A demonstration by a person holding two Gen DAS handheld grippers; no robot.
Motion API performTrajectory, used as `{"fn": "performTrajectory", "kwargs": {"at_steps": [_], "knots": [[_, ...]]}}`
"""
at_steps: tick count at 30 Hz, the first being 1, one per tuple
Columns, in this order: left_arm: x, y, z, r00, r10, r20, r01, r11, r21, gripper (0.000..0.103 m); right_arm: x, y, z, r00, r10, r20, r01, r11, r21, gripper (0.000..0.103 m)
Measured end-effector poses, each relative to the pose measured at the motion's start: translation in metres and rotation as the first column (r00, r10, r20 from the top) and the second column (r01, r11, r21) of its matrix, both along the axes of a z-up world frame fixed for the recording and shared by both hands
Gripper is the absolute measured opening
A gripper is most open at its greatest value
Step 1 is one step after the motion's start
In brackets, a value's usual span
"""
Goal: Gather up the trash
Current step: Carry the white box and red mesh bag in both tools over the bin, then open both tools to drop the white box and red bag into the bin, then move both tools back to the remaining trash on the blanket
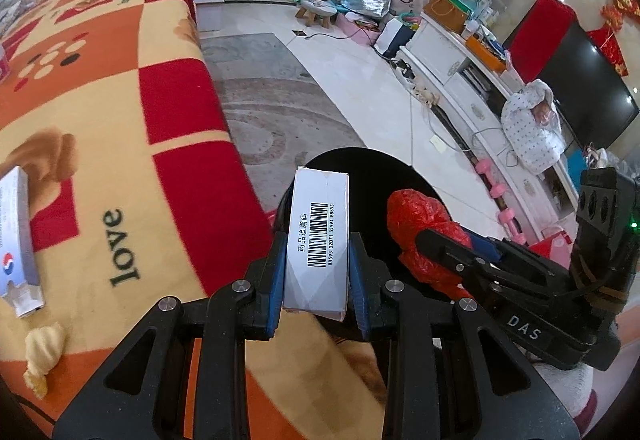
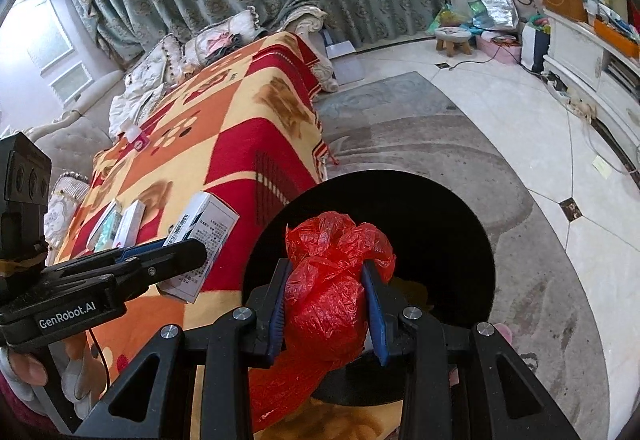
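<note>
Two loads hang above the black bin (image 2: 400,208): left gripper (image 1: 317,260) clamps the medicine box (image 1: 316,240) lengthwise at its rim, right gripper (image 2: 328,304) pinches the red plastic bag (image 2: 332,280) nearer its centre

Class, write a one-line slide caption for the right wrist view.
Right claw grips a crumpled red plastic bag above the black bin.

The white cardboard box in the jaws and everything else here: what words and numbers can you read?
"药品追溯码" and "83595 02071 35991 88853": white cardboard box, beside its barcode.
"love": orange, red and yellow patterned blanket.
"DAS": black right gripper.
"GenRobot.AI": black left gripper.
Second white box on the blanket: print too blurred.
</note>
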State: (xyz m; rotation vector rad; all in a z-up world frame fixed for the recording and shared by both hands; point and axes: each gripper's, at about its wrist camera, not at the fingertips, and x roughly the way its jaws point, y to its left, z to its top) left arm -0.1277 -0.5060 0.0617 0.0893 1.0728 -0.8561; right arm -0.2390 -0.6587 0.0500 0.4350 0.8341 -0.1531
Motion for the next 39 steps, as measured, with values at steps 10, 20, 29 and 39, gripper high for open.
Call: {"fn": "performTrajectory", "kwargs": {"at_steps": [10, 20, 29, 39], "knots": [[-0.002, -0.014, -0.006, 0.998, -0.030, -0.051, 0.027, 0.998, -0.059, 0.046, 0.005, -0.015, -0.009, 0.999, -0.044, -0.025, 0.044, 0.999, -0.016, 0.048], [0.002, 0.013, 0.004, 1.000, 0.021, -0.016, -0.021, 0.999, -0.036, 0.056, 0.003, -0.012, -0.017, 0.998, -0.044, -0.047, 0.045, 0.999, 0.005, 0.049], [0.004, 0.062, 0.010, 0.995, 0.098, 0.017, -0.098, 0.995, -0.012, 0.056, 0.007, 0.014, -0.008, 0.999, 0.001, -0.041, -0.001, 1.000, -0.015, 0.049], [0.011, 0.129, 0.018, 0.973, 0.214, 0.086, -0.218, 0.976, 0.031, 0.056, 0.022, 0.063, 0.002, 0.995, 0.092, -0.033, -0.093, 0.995, -0.032, 0.050]]}}
